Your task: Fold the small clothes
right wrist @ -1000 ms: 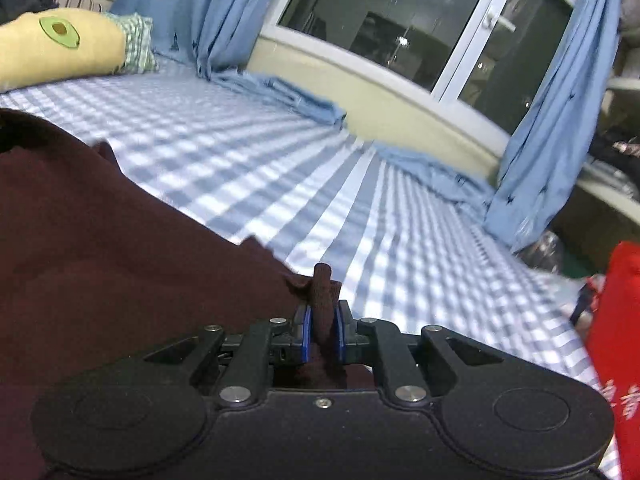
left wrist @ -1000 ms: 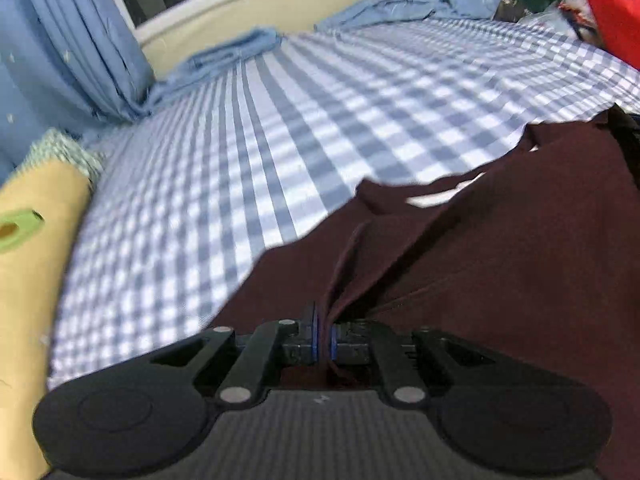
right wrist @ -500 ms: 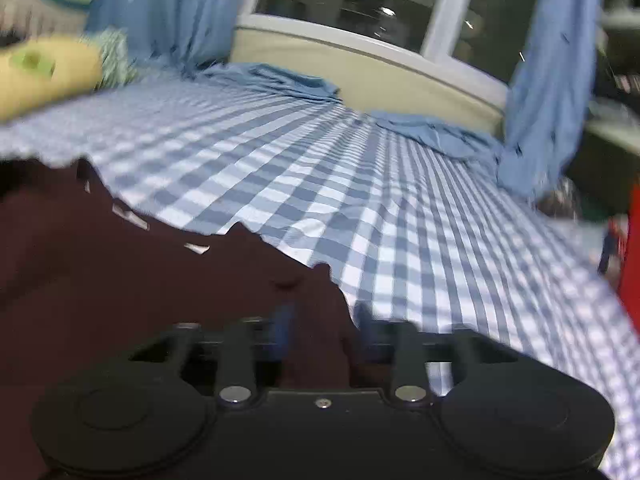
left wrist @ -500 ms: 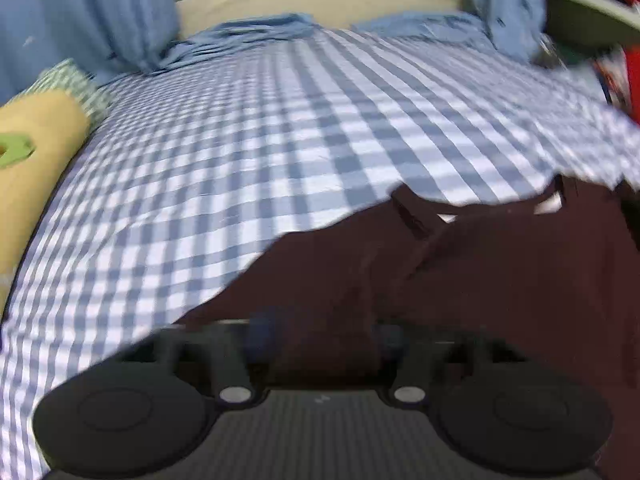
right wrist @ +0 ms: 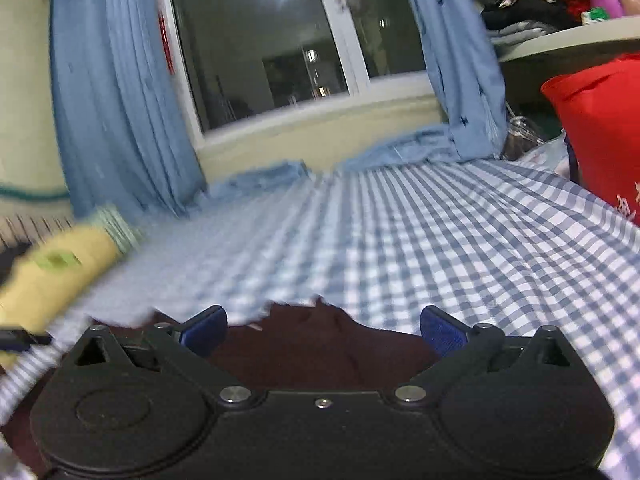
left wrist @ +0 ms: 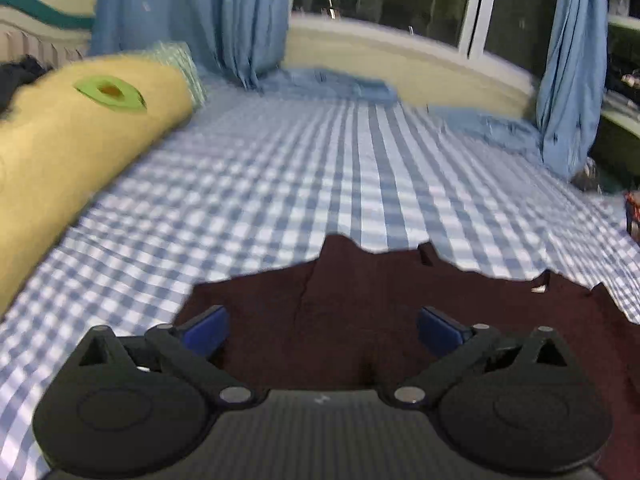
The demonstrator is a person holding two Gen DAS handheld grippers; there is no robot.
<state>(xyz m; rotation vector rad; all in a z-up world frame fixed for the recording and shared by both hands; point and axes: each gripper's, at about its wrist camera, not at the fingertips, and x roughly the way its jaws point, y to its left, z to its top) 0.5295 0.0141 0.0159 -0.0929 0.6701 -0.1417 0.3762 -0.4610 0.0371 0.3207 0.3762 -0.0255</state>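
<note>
A dark maroon garment point(left wrist: 360, 304) lies flat on the blue-and-white checked bed sheet point(left wrist: 320, 184). My left gripper point(left wrist: 322, 328) is open, blue pads wide apart, just above the garment's near part and holding nothing. In the right wrist view the same garment point(right wrist: 320, 340) shows between and below the fingers. My right gripper point(right wrist: 322, 328) is open and empty above the garment's far edge.
A long yellow avocado-print pillow point(left wrist: 72, 136) lies along the bed's left side. Blue curtains point(left wrist: 200, 20) and a window sill point(left wrist: 400, 52) stand behind the bed. A red bag point(right wrist: 600, 128) stands at the right edge.
Both grippers were shut on folds of the maroon garment; both have opened and let it go. The garment now lies on the sheet, and both cameras have tilted up toward the window.
</note>
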